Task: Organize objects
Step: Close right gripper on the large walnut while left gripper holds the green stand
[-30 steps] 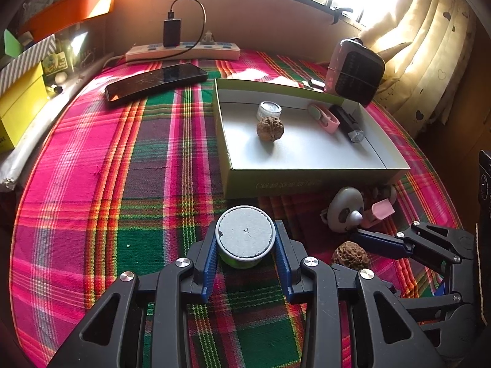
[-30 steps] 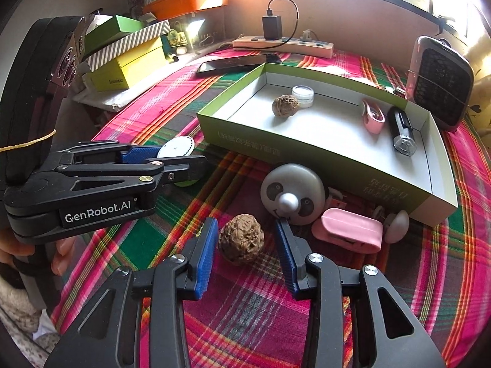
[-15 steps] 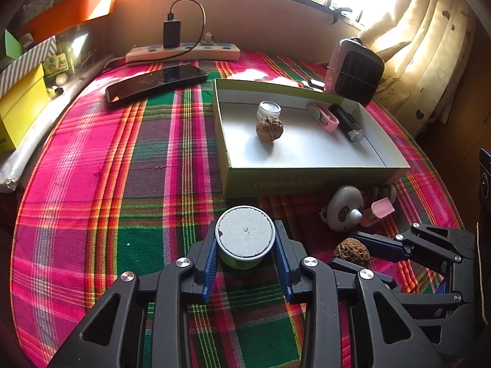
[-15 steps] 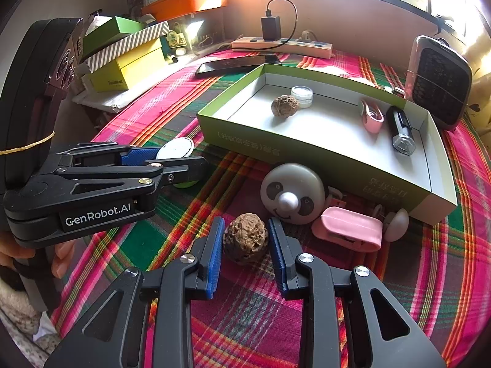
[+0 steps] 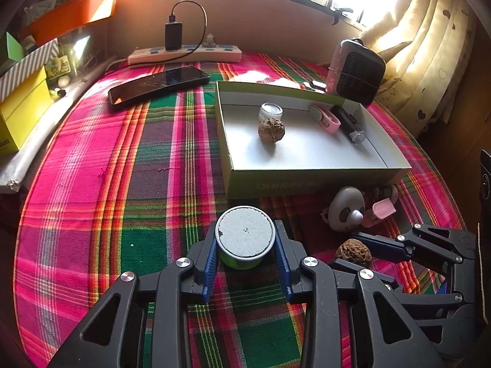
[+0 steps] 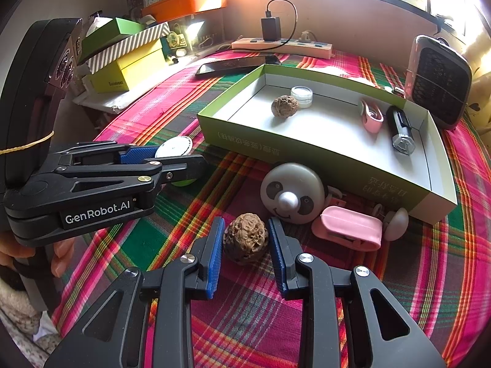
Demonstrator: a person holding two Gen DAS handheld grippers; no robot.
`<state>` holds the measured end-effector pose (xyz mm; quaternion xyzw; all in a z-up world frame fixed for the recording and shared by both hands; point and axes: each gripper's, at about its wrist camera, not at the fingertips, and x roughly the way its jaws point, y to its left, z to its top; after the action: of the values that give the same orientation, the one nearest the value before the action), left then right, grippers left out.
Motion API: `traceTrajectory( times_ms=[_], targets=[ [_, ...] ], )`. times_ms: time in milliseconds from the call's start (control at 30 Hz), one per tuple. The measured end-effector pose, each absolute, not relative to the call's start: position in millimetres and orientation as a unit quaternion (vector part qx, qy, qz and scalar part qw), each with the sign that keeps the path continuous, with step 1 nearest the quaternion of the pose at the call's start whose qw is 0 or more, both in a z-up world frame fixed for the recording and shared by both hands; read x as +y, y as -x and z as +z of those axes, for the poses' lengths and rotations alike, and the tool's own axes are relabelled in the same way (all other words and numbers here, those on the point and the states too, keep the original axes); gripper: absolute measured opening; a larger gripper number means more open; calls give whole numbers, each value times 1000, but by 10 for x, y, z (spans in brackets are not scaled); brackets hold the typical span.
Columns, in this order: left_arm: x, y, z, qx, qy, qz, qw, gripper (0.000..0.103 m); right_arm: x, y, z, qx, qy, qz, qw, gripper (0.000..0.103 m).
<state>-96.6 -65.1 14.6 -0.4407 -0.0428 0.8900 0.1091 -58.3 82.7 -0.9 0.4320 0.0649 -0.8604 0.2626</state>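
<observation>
- Left wrist view: the left tool [image 5: 245, 263] is closed on a small round green tub with a grey-white lid [image 5: 244, 237], its blue pads pressing the tub's two sides; the tub sits on the plaid pink, red and green cloth [image 5: 122, 165] near the desk's front edge.
- Just beyond the tub lies the shallow green cardboard box with a white inside [image 5: 307, 181], towards the desk's right side. In it are a wrinkled brown walnut [image 5: 271, 130], a small clear jar [image 5: 270, 112] touching it from behind, a pink clip [image 5: 324, 118] and a black cylinder [image 5: 348, 123] by the far right wall.
- At the desk's back edge lie a black phone [image 5: 159, 86] and a cream power strip [image 5: 184, 56].
- Right wrist view: the right tool [image 6: 245, 245] has just been closing its jaws, and a second wrinkled brown walnut [image 6: 245, 237] now sits between its blue pads, gripped on both sides, resting on the cloth in front of the box [image 6: 322, 165].
- Just beside this walnut, between it and the box wall, lie a round white panda-face toy [image 6: 291, 196] and a pink folded piece [image 6: 349, 227].
- The left tool [image 6: 187, 161] appears at the left edge, holding the tub, with a person's fingers [image 6: 61, 254] below it.
</observation>
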Motion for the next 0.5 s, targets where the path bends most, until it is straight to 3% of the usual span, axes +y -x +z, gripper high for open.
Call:
traceTrajectory(
  times_ms=[500],
  targets=[
    [-598,886,281,-34,426,898,107,31,889,548,105,52,-414,-869,267,30]
  ],
)
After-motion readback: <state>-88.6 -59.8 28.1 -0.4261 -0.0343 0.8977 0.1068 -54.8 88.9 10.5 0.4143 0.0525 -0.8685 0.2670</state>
